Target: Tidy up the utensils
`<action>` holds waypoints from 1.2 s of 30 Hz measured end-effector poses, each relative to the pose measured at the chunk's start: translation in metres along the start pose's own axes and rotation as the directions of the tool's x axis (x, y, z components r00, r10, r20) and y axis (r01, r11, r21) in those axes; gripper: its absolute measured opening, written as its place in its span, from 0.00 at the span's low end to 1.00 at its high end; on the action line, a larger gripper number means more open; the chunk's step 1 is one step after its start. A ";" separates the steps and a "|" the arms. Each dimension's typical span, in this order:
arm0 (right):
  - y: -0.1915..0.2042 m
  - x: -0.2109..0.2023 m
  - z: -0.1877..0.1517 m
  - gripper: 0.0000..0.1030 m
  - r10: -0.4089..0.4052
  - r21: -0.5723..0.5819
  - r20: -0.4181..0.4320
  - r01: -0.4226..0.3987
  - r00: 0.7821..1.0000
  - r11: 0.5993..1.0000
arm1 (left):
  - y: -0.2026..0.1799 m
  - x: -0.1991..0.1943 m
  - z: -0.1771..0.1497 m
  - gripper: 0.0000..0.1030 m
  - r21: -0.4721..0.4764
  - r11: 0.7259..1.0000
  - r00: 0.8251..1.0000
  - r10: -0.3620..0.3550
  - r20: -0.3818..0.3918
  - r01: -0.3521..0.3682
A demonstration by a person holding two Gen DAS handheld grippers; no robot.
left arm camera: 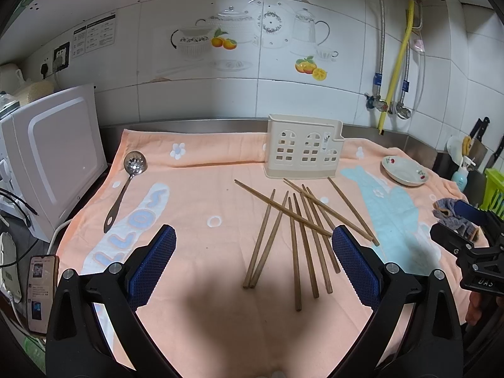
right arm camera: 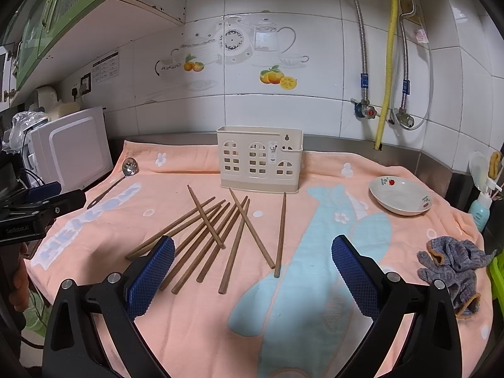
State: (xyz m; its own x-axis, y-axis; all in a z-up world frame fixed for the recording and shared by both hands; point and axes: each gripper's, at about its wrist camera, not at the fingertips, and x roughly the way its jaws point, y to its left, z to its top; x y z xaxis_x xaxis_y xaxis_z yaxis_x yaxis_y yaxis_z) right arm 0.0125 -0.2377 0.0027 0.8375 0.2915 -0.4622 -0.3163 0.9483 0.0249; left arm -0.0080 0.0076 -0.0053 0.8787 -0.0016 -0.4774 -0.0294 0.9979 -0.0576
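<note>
Lying scattered, slim wooden chopsticks (right arm camera: 201, 239) cross on soft peach towel (right arm camera: 195, 308).

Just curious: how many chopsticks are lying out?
9 chopsticks on the towel before the holder: eight crisscrossed in a pile, one just right of it. Overlap may hide another.

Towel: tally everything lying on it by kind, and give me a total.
Chopsticks: 9
Slotted spoon: 1
Utensil holder: 1
Dish: 1
Rag: 1
Total: 13
</note>
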 end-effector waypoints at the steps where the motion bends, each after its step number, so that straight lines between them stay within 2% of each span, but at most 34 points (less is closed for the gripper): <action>1: -0.001 0.001 0.000 0.94 0.000 -0.001 -0.001 0.000 1.000 1.000 | 0.000 0.000 0.000 0.95 0.001 1.000 1.000 0.000 -0.001 0.000; 16: 0.000 0.018 0.000 0.94 0.016 0.007 -0.049 -0.016 0.999 1.000 | 0.000 0.015 0.004 0.95 0.002 1.000 0.998 -0.019 -0.065 0.019; 36: -0.008 0.060 -0.005 0.93 0.034 0.000 -0.166 -0.034 0.986 0.999 | 0.012 0.069 -0.001 0.95 -0.022 1.000 0.980 0.011 -0.199 -0.016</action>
State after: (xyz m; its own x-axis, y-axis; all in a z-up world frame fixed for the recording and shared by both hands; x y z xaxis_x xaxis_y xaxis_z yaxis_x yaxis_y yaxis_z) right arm 0.0631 -0.2279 -0.0302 0.7407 0.2986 -0.6018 -0.3447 0.9378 0.0410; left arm 0.0519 0.0194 -0.0401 0.7660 -0.0035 -0.6429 -0.0535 0.9962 -0.0692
